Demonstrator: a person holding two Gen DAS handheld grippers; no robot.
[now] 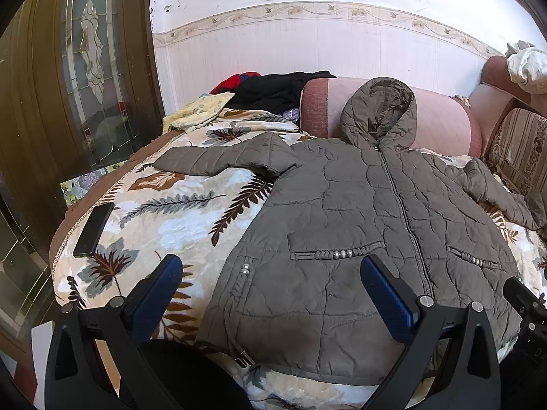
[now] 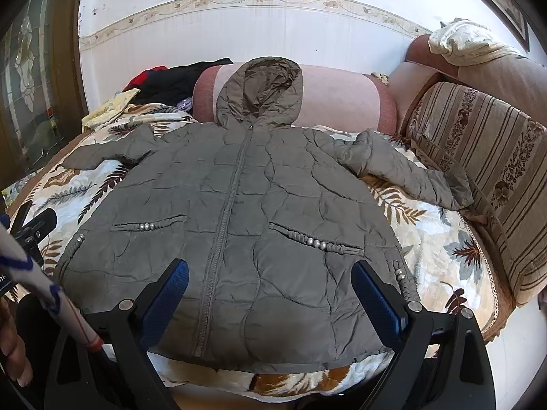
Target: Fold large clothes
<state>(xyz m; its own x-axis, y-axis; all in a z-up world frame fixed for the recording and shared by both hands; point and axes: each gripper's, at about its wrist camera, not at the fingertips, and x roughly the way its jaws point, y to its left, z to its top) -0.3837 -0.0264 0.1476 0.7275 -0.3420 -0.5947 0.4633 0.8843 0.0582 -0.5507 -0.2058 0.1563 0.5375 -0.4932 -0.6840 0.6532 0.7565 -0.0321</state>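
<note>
A grey-green quilted hooded jacket [image 1: 359,225] lies flat, front up and zipped, on a leaf-print blanket [image 1: 164,205]. Its hood rests against a pink bolster, and both sleeves are spread outward. It also shows in the right wrist view [image 2: 246,212]. My left gripper [image 1: 273,266] is open and empty, above the jacket's lower left hem. My right gripper [image 2: 270,273] is open and empty, above the middle of the lower hem. The right gripper's body shows at the right edge of the left wrist view [image 1: 526,307], and the left gripper's body at the left edge of the right wrist view [image 2: 34,229].
A black phone [image 1: 94,229] lies on the blanket near its left edge. Dark and red clothes [image 1: 273,90] and a yellow cloth [image 1: 198,111] are piled at the far left. A pink bolster [image 2: 338,102] and a striped cushion [image 2: 478,171] border the far and right sides. A wooden glass door [image 1: 68,85] stands left.
</note>
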